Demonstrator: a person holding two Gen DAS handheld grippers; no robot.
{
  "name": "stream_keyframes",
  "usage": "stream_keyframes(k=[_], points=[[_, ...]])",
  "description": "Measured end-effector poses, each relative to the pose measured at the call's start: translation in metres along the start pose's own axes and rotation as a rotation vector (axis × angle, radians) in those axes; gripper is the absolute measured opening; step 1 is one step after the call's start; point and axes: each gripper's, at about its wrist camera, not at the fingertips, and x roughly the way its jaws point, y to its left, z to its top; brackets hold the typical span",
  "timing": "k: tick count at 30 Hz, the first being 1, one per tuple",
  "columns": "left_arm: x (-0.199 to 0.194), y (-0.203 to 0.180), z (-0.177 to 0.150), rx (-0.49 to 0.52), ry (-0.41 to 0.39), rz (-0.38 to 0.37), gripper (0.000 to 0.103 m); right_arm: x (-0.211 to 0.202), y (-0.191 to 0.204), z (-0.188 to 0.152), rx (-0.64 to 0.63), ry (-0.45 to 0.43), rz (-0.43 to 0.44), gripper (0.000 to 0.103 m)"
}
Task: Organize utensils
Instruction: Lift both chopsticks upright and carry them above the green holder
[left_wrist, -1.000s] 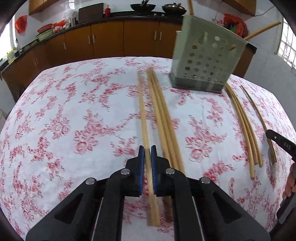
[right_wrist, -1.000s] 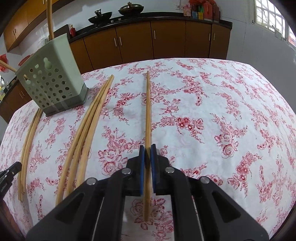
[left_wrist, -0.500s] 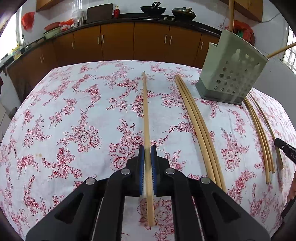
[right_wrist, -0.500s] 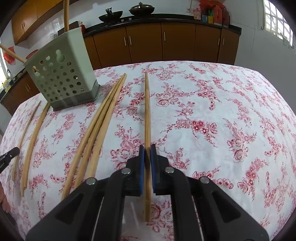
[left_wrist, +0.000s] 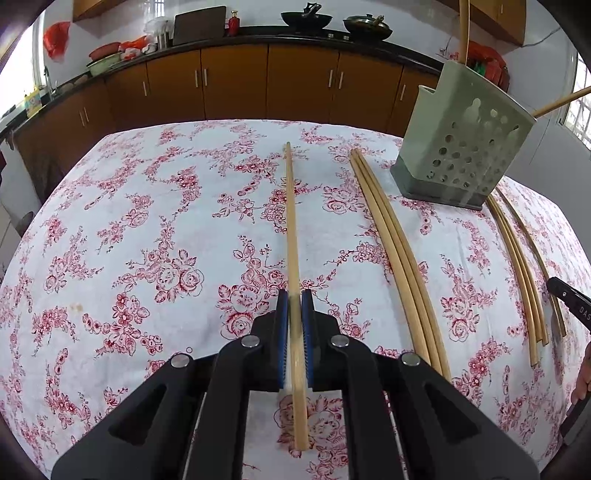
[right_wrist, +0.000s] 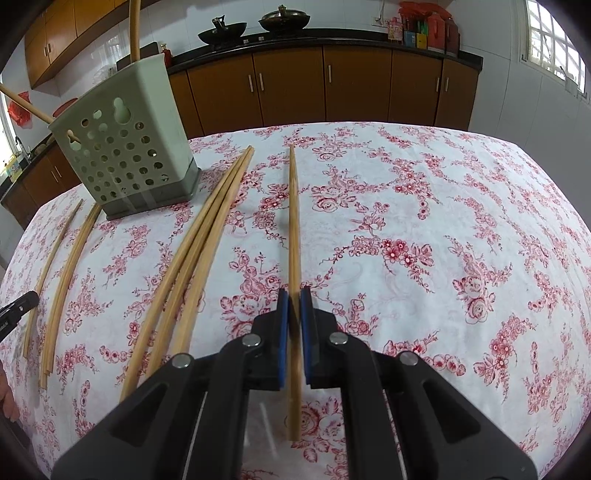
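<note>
My left gripper (left_wrist: 294, 295) is shut on a long wooden chopstick (left_wrist: 291, 229) that points forward, held above the floral tablecloth (left_wrist: 147, 240). My right gripper (right_wrist: 294, 293) is shut on another wooden chopstick (right_wrist: 293, 221), also lifted off the cloth. A pale green perforated utensil holder (left_wrist: 461, 136) stands at the far right of the left wrist view and at the far left of the right wrist view (right_wrist: 125, 147), with chopsticks standing in it. A bundle of three chopsticks (left_wrist: 399, 251) lies on the cloth; it also shows in the right wrist view (right_wrist: 195, 243).
More chopsticks (left_wrist: 521, 266) lie beyond the holder, near the other gripper's tip (left_wrist: 569, 302); they also show in the right wrist view (right_wrist: 62, 273). Brown kitchen cabinets (left_wrist: 236, 81) and a counter with woks stand behind the table.
Both grippers have risen and drawn back with their chopsticks. In the left wrist view the holder and bundle have shifted right; in the right wrist view the holder looks nearer.
</note>
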Motion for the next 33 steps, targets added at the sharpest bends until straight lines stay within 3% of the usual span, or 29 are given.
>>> stream_keyframes(k=[6, 23, 27, 33], points=[[-0.002, -0.010, -0.005, 0.063, 0.004, 0.048, 0.009, -0.009, -0.002, -0.010, -0.006, 0.002, 0.008, 0.008], [-0.012, -0.009, -0.015, 0.065, 0.005, 0.049, 0.008, -0.019, -0.005, -0.021, 0.006, 0.005, 0.021, 0.008], [-0.022, -0.004, -0.015, 0.051, -0.003, 0.034, 0.007, -0.040, -0.009, -0.018, 0.010, -0.056, 0.027, 0.008], [-0.063, 0.000, 0.005, 0.039, -0.119, -0.002, 0.007, -0.078, -0.018, 0.003, 0.030, -0.167, 0.038, 0.008]])
